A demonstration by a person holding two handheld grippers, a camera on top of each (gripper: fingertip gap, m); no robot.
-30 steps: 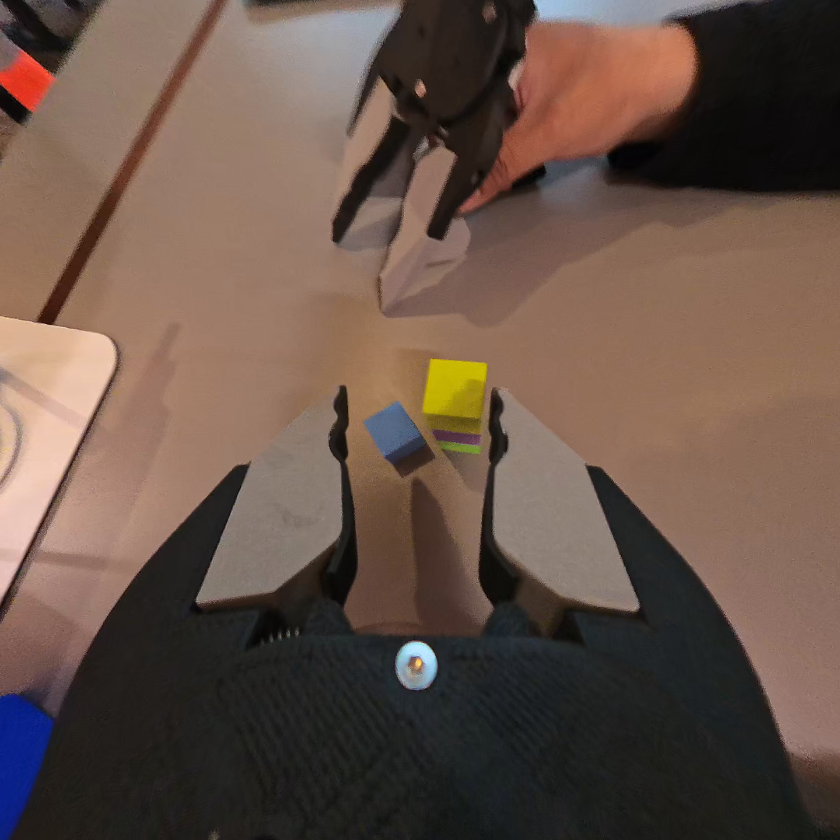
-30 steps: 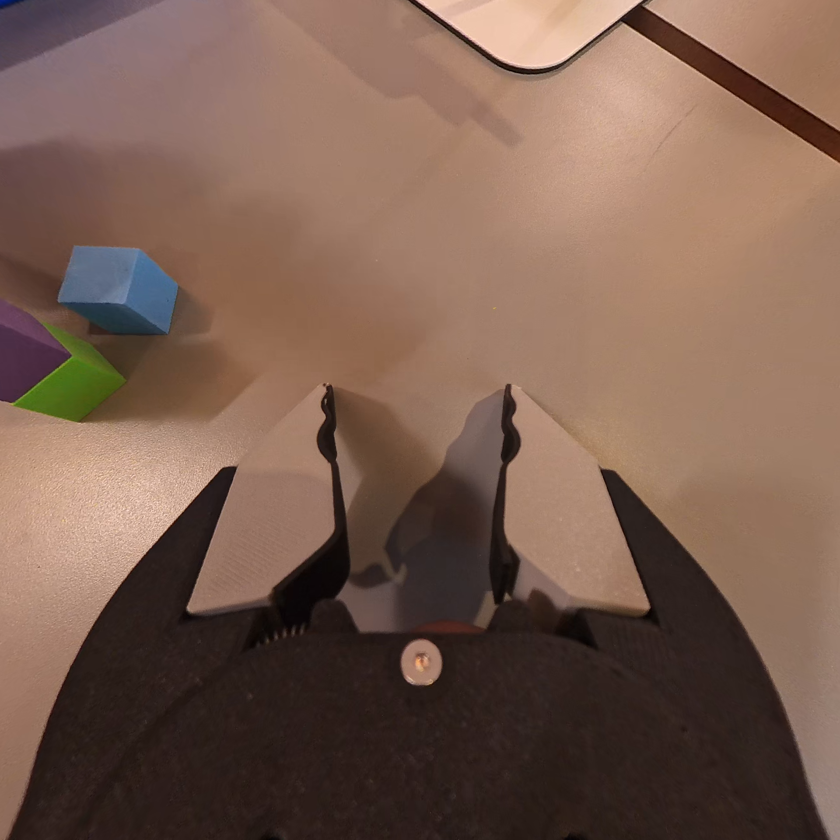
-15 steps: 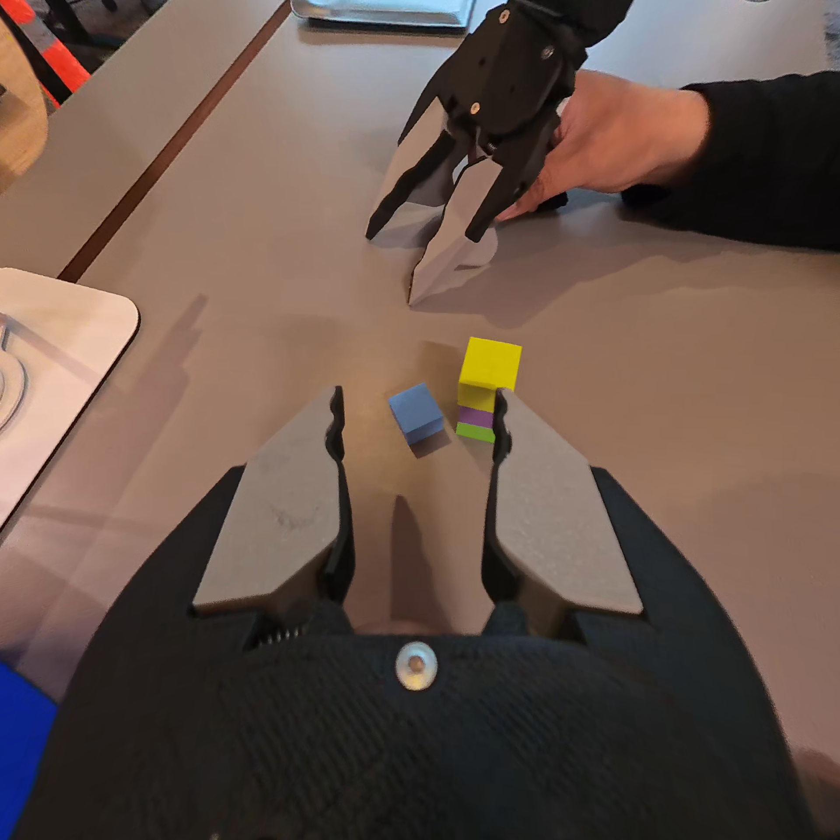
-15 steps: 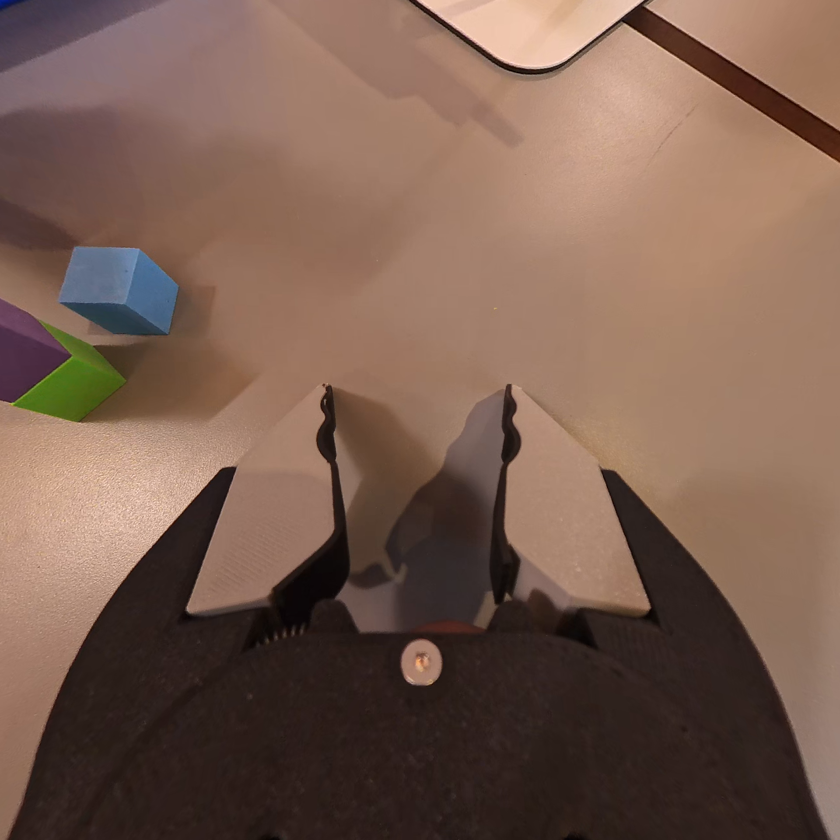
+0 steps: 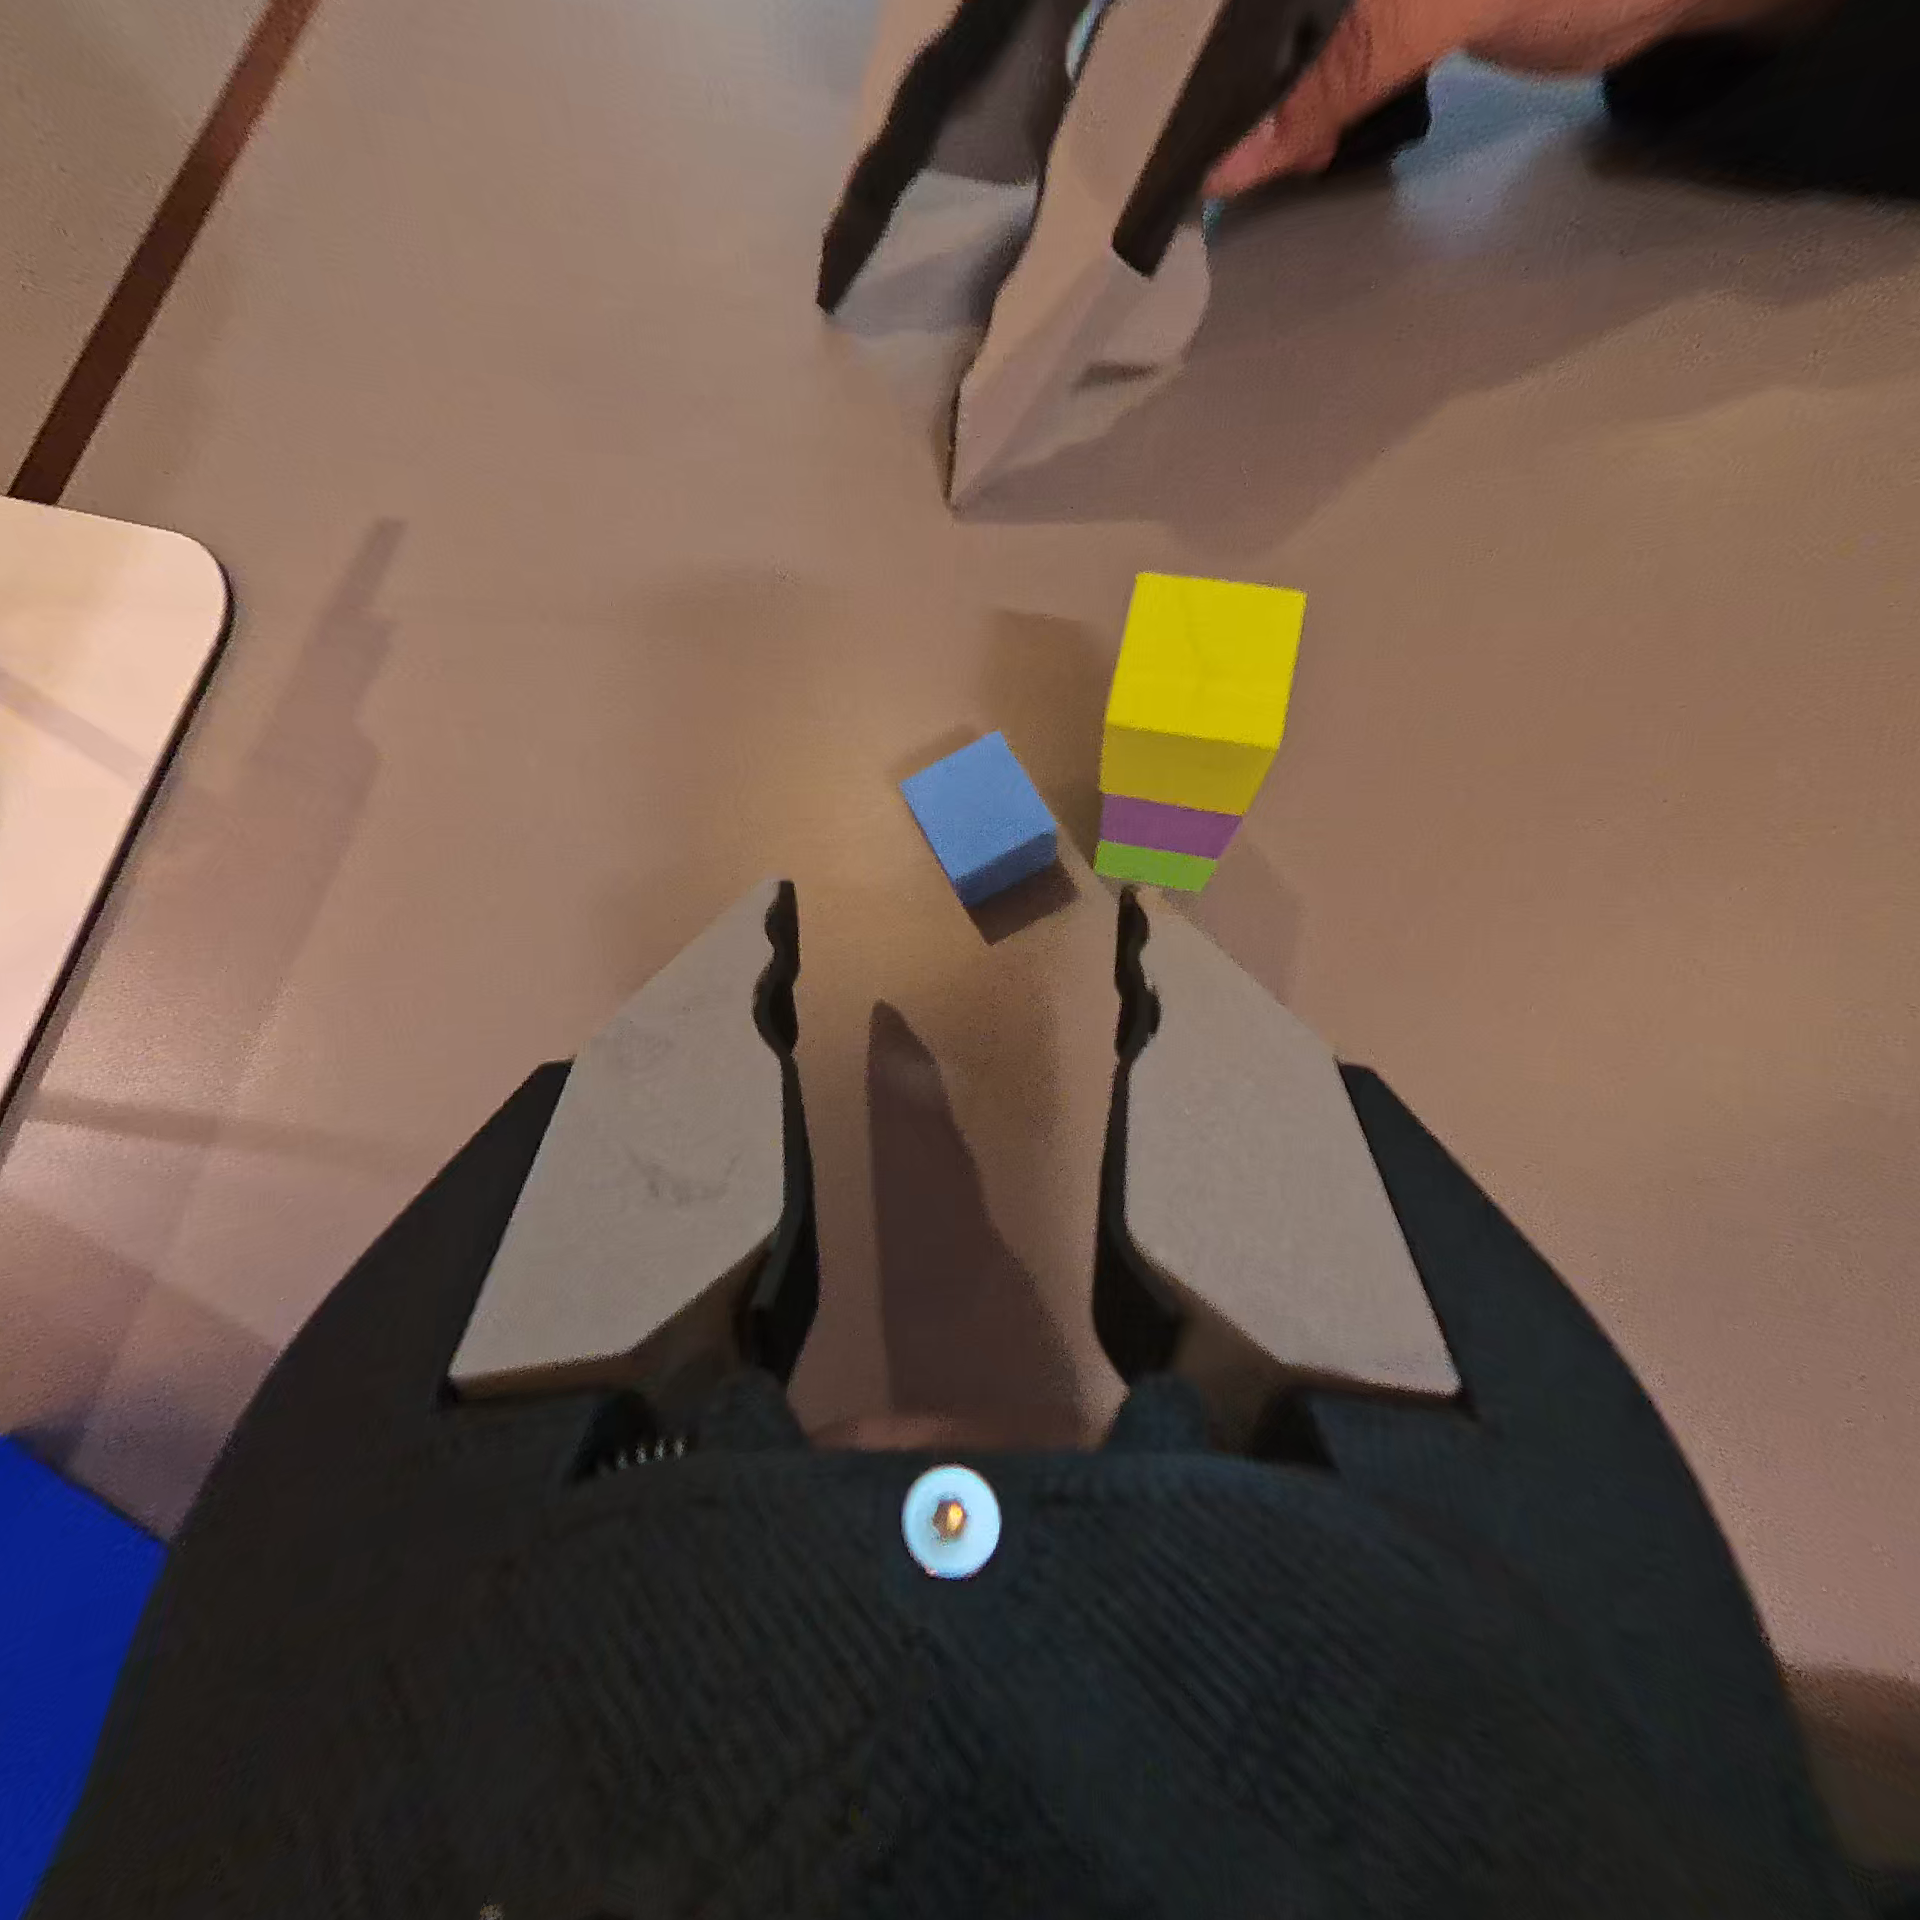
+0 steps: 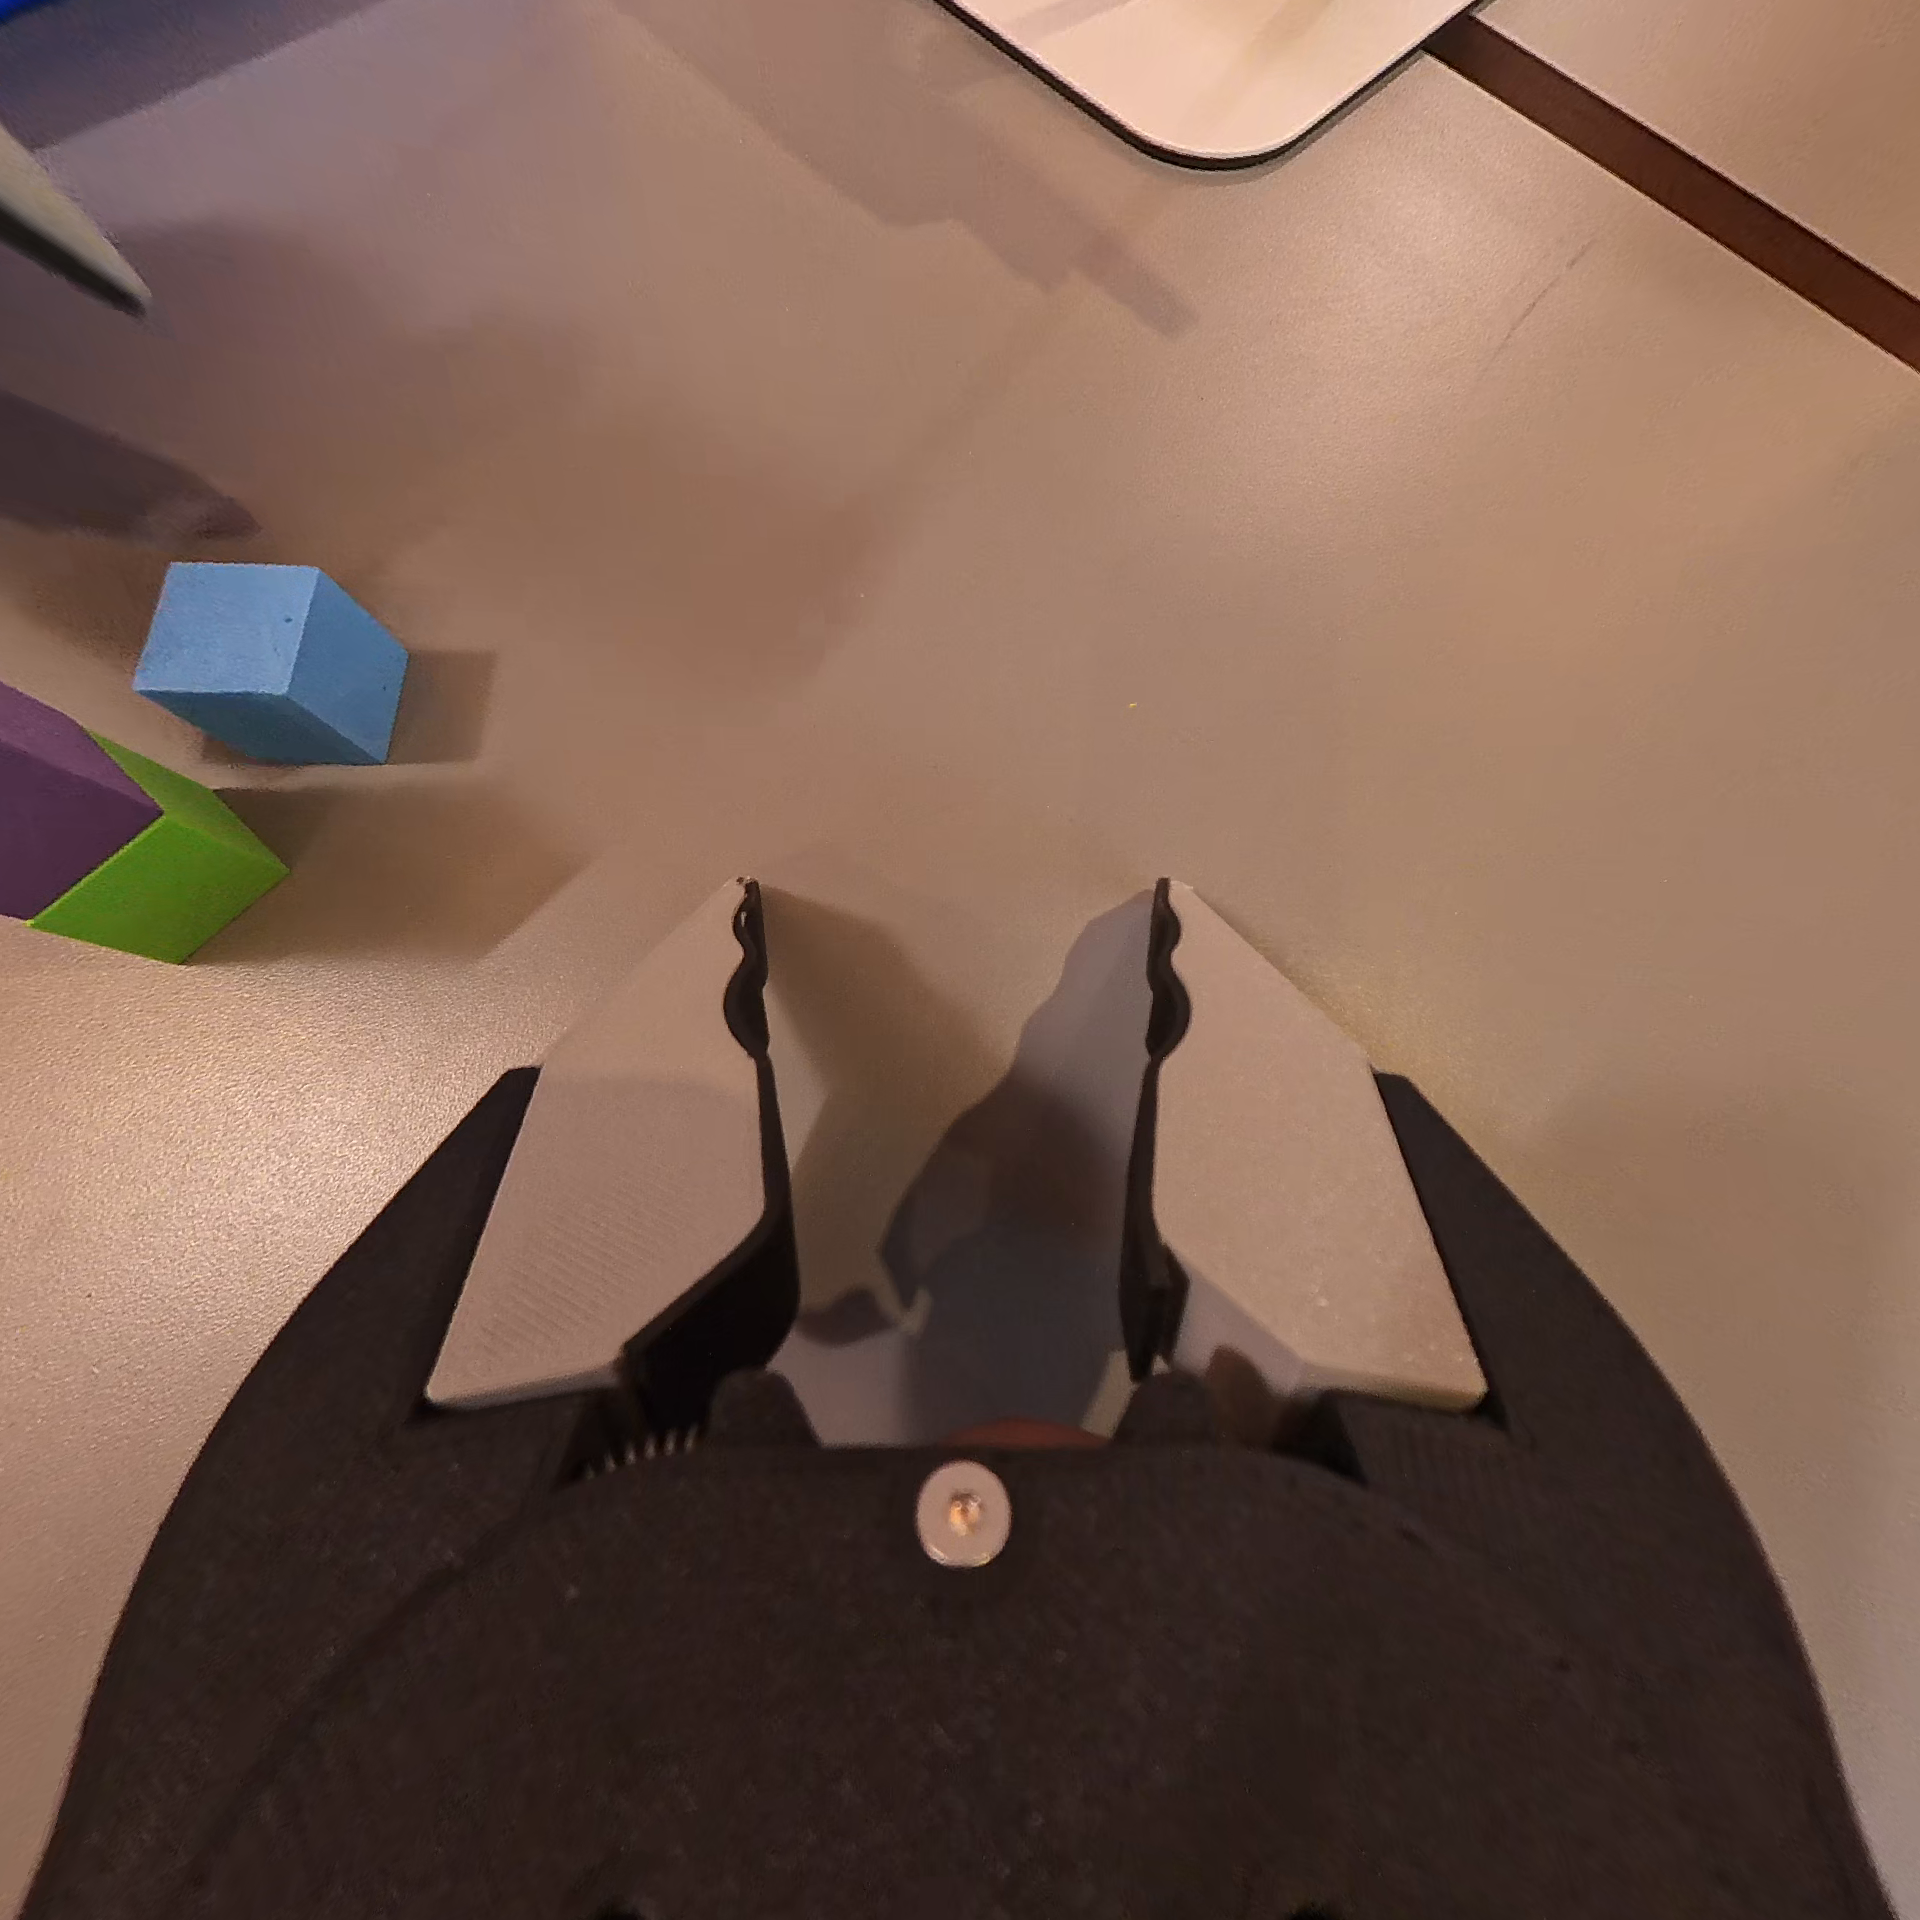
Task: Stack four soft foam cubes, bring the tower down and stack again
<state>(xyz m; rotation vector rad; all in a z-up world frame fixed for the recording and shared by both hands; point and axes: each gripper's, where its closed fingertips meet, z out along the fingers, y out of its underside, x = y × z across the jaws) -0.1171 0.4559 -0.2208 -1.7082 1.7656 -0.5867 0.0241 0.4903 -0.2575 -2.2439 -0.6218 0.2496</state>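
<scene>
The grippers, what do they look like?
Both the left gripper and the right gripper have a black ribbed body, a silver screw in the middle and two flat grey pointed fingers with wavy black inner edges. The person wears a black sleeve.

Left gripper (image 5: 951, 904): black textured body, ribbed weave-like surface; two grey wedge fingers (image 5: 655, 1153) with wavy black inner pads; silver screw (image 5: 950, 1521) on white washer, centre; small coil spring (image 5: 634, 1446) at left finger base

Right gripper (image 6: 954, 894): same build, grainier black shell, screw (image 6: 962, 1513) alike

Hand (image 5: 1351, 94) behind it, blurred; sleeve (image 5: 1766, 114) probably black
</scene>
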